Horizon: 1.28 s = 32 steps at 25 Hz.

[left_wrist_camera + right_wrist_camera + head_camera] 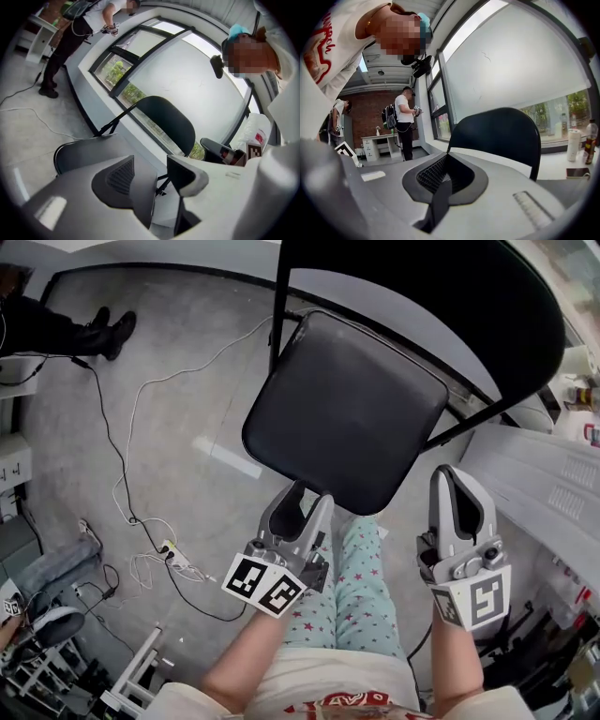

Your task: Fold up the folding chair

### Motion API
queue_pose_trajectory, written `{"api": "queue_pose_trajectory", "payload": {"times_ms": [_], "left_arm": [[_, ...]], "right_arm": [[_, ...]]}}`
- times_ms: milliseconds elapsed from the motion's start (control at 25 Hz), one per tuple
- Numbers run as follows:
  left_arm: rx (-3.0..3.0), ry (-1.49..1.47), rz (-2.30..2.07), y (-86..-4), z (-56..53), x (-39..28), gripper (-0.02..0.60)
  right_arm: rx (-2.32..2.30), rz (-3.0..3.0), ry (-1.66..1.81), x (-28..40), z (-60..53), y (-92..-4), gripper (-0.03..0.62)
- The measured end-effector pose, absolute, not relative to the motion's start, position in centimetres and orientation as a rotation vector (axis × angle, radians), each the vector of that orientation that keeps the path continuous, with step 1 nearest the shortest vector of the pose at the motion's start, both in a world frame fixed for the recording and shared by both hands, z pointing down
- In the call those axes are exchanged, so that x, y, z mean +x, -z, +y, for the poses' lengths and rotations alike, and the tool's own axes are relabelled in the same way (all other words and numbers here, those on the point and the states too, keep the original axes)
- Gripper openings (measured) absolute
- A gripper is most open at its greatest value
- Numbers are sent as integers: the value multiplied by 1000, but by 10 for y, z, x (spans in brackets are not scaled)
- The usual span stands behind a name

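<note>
Left grey gripper (311, 495), lower centre: jaws apart, empty, beside black padded folding chair (347, 413), mid-frame, standing unfolded. Right grey gripper (457, 476) closed, empty. Risk: closed jaws slip off, chair tips.

The head view looks steeply down from close above the folding chair (345, 409), taking in its seat, the floor (187, 324) around it, and the left gripper (309, 495) and right gripper (457, 474) at the bottom edge. Each gripper view rides low and faces along its own jaws toward the backrest (166, 119) and the window (197, 75). All three views share the chair.
</note>
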<state>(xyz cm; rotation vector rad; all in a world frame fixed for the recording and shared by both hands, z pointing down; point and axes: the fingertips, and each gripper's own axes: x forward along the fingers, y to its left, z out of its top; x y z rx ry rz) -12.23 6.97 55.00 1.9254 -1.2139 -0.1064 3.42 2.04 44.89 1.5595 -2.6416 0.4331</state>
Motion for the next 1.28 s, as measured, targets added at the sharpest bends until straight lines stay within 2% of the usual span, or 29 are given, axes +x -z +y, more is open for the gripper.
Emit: {"api": "queue_pose_trajectory", "payload": {"times_ms": [360,680,840,1080,1280], "left_arm": [[1673,117,-1251,-673,100,-167,282],[1496,110,-1225,-758,115,-172,403],[1461,215,-1163,-768,107,-162,426],[1445,277,-1066,-794,93,-150,426],[1438,316,-957,-803,85,-134,426]], "right_arm": [[1488,-2595,-469,31,25,-507,25],[1537,-2554,-528,33,19,-545,38],[1560,-2523,-569,45,19,-558,61],[1731,-2435,-695,75,7,-587,138],[1785,-2380,-706,95,1,-595,177]]}}
